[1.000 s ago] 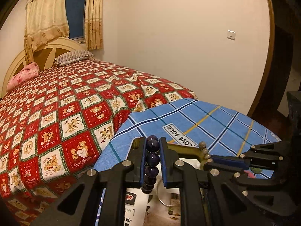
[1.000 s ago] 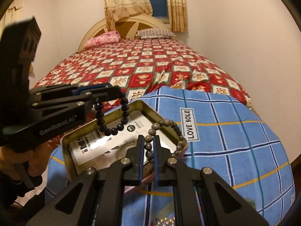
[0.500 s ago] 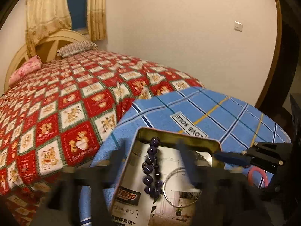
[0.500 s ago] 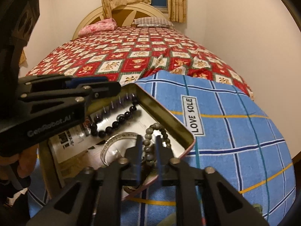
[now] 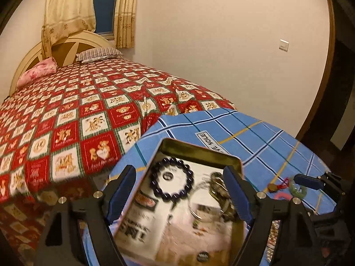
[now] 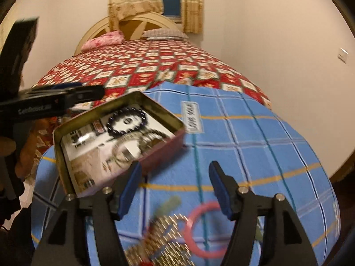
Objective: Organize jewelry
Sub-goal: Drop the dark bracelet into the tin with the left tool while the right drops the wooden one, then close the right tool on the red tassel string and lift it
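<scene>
Both bead bracelets, dark (image 5: 171, 179) and brown (image 5: 218, 182), now lie released in the tin (image 5: 195, 149), left gripper (image 5: 180, 195) and right gripper (image 6: 174, 185) having just opened empty; pink bangle (image 6: 200, 230) and gold piece (image 6: 164, 241) remain on blue cloth (image 6: 255, 146)

both wrist views look down, close, sharing the tin (image 5: 200, 153) on the blue cloth (image 6: 244, 146).
</scene>
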Motion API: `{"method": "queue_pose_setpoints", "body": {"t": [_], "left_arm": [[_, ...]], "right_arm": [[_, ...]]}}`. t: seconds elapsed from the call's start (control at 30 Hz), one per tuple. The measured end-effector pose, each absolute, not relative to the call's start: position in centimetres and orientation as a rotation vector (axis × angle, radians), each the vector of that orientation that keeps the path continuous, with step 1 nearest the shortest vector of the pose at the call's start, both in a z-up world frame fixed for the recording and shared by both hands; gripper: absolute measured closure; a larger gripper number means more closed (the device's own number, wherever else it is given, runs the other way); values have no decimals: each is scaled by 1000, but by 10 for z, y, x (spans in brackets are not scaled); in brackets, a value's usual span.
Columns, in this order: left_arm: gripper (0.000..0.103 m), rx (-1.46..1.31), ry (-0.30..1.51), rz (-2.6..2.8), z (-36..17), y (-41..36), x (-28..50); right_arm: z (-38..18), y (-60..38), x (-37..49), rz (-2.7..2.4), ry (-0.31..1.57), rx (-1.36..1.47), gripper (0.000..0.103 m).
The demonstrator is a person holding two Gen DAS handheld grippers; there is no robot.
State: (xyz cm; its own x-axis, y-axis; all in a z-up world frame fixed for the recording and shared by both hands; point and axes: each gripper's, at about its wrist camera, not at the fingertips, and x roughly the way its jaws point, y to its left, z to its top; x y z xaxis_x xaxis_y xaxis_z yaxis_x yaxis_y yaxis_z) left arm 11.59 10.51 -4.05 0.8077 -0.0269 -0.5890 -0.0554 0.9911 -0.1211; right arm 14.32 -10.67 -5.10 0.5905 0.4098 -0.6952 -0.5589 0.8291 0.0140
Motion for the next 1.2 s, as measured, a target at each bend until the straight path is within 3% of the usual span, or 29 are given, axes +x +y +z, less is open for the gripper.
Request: {"method": "queue_pose_setpoints", "body": {"t": [0.33,0.63,0.9,1.13,1.2], "left_arm": [[22,-11,630,32,-53,52,67],[22,-44,646,74,-62,53,44],[22,-78,646,57,-66,58,35],[22,-80,669,30,-74,53,36],[22,-77,668,28,-74,51,36]], "right_arm": [[-68,-184,111,399,833,-64,35],[-69,-152,91,491,828,-110,35],[-79,-123,77,579,853,-179,62],[-94,-111,74,592,893,-215,69],[-99,-108,74,591,904,-233,77]]}}
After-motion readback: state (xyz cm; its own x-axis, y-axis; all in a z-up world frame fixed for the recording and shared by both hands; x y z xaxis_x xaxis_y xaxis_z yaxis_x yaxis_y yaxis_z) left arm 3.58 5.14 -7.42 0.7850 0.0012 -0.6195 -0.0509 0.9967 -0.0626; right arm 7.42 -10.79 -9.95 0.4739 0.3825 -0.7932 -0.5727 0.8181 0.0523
